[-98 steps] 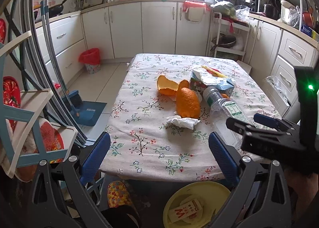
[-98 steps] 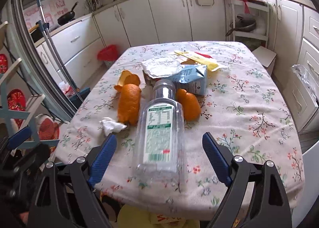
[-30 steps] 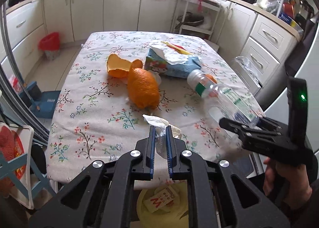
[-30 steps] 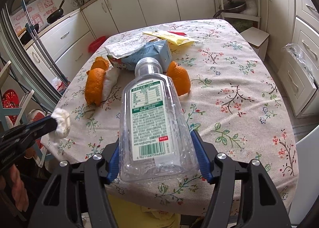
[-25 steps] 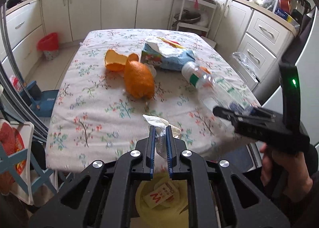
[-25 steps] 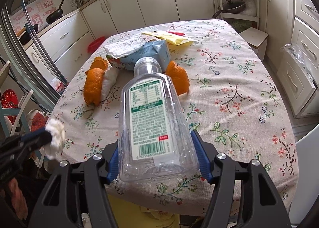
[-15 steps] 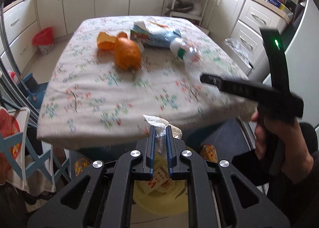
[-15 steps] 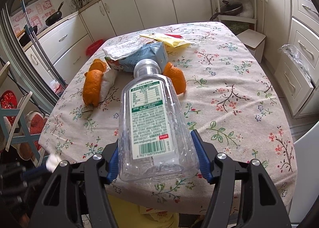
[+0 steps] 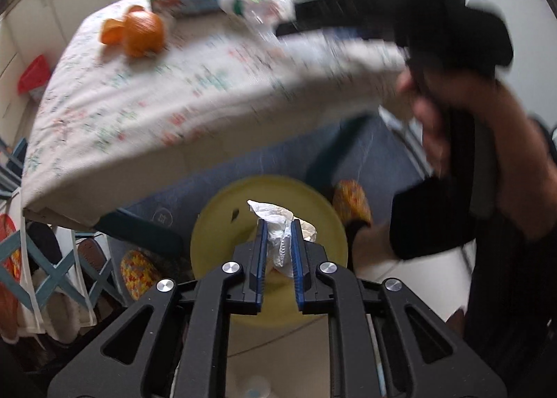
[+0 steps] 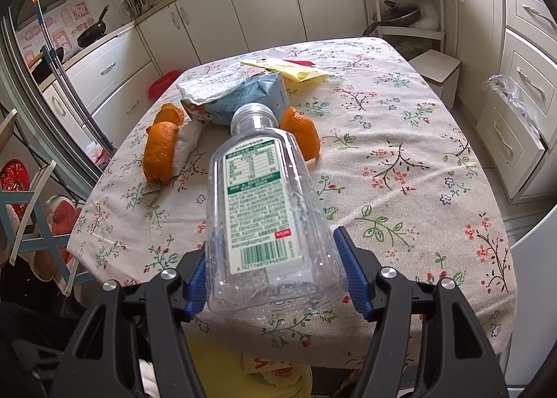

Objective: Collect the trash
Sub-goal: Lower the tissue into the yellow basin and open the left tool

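Observation:
My left gripper [image 9: 278,227] is shut on a crumpled white tissue [image 9: 276,224] and hangs tilted down over the yellow trash bin [image 9: 212,220] on the floor by the table's near edge. My right gripper [image 10: 271,248] is shut on a clear plastic bottle [image 10: 259,203] with a green and white label, held above the near part of the floral table [image 10: 400,140]. On the table lie orange peels [image 10: 160,151], a blue carton [image 10: 243,102] and a yellow wrapper [image 10: 289,69]. The bin's rim shows below the table edge in the right wrist view [image 10: 278,380].
The right gripper's black body and the hand holding it [image 9: 459,105] fill the right of the left wrist view. A blue folding rack [image 9: 45,269] and slippers [image 9: 139,269] stand left of the bin. Kitchen cabinets [image 10: 264,5] ring the table; a red bin [image 10: 162,83] sits beyond.
My left gripper has pulled back off the table and swung down over the yellow bin, with the tissue still in it. My right gripper has closed on the bottle and lifted it slightly.

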